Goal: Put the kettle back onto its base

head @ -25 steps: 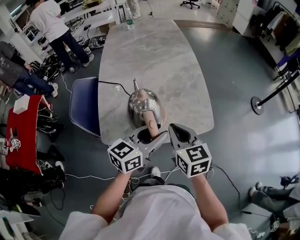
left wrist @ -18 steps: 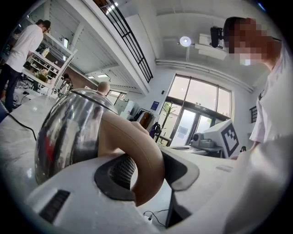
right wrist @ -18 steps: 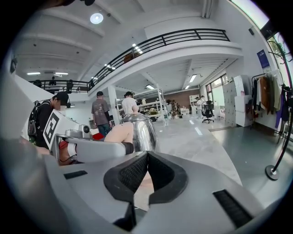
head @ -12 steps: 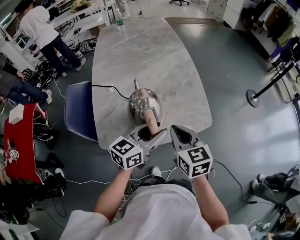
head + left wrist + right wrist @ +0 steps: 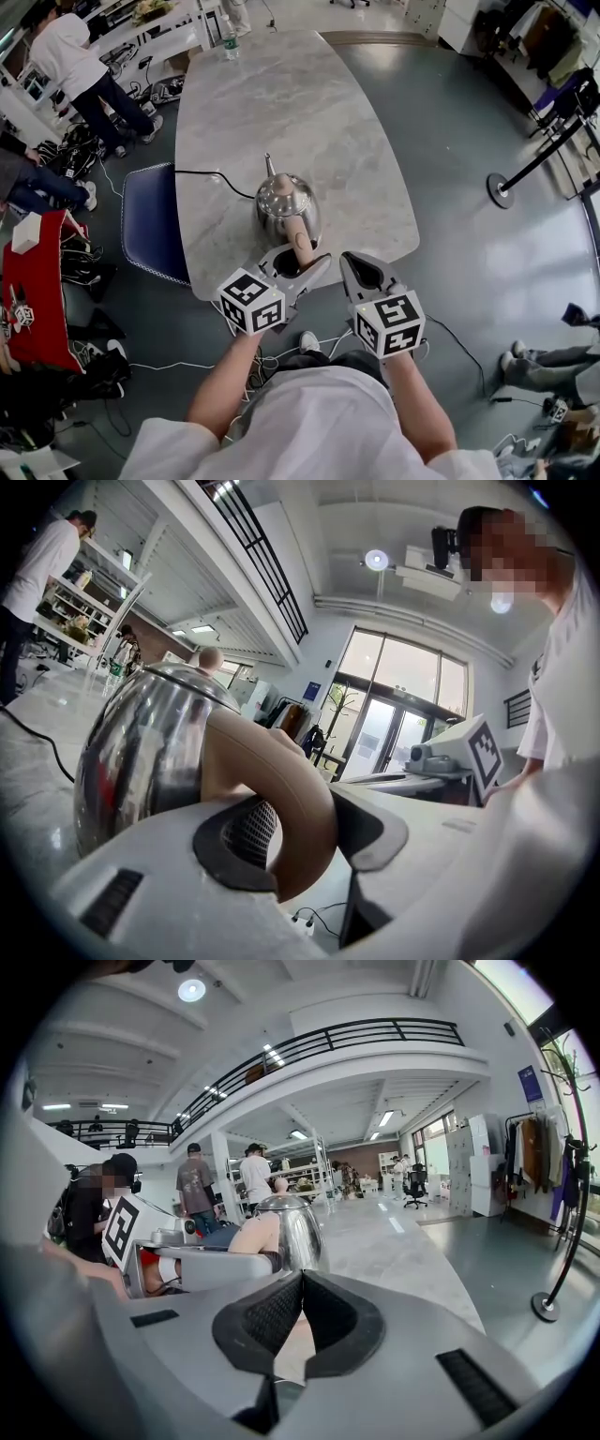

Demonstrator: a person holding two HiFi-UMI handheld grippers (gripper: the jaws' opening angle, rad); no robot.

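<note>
Steel kettle [image 5: 286,208] stands near the near edge of the marble table [image 5: 281,84], spout away from the person; a black cord [image 5: 202,172] runs in from the left edge to its foot, and whatever is under the kettle can't be made out. Left gripper [image 5: 298,267] is clamped on the kettle's tan handle [image 5: 281,789], with the pads pressing it from both sides. Right gripper [image 5: 356,267] hangs just beside it off the near edge, jaws closed together on nothing.
</note>
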